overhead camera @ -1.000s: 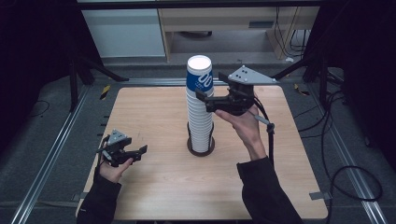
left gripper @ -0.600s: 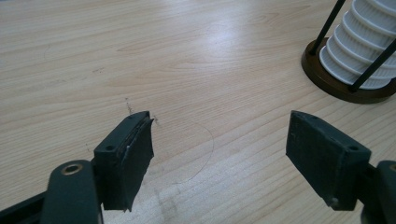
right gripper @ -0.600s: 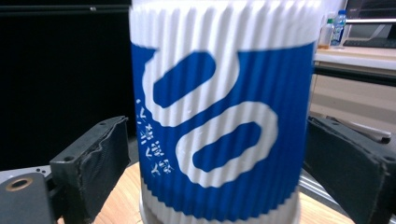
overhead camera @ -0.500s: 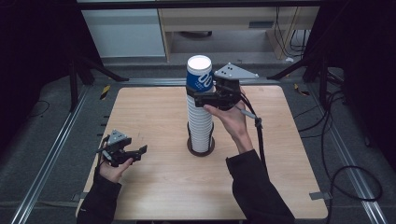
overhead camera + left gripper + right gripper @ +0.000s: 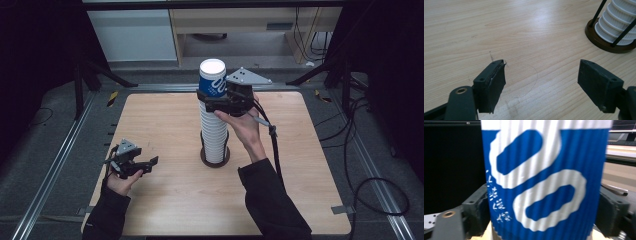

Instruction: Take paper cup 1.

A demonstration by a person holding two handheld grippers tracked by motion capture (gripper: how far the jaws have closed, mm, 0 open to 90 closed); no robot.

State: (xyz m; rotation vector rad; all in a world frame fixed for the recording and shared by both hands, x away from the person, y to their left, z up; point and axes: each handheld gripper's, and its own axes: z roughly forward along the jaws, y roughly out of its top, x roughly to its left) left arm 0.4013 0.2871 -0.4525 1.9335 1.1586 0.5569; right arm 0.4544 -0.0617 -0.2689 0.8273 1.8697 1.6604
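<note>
A tall stack of white ribbed paper cups (image 5: 214,135) stands in a dark round holder (image 5: 215,159) at the middle of the wooden table. Its top cup (image 5: 212,80) is blue with white loops, and it looms large in the right gripper view (image 5: 544,182). My right gripper (image 5: 209,96) has just been closing its jaws on this cup, and its pads (image 5: 477,207) press both sides. My left gripper (image 5: 150,164) rests low near the table's left front; its jaws have just been opening a little, and between them is bare wood (image 5: 541,82).
The holder's base and thin black uprights (image 5: 609,46) lie to the upper right in the left gripper view. Metal rails (image 5: 55,165) run along both sides of the table. Cables (image 5: 370,190) trail on the floor at right, and a cabinet (image 5: 135,30) stands beyond the far edge.
My right gripper moved left onto the top blue cup and its jaws closed around it. My left hand stayed where it was.
</note>
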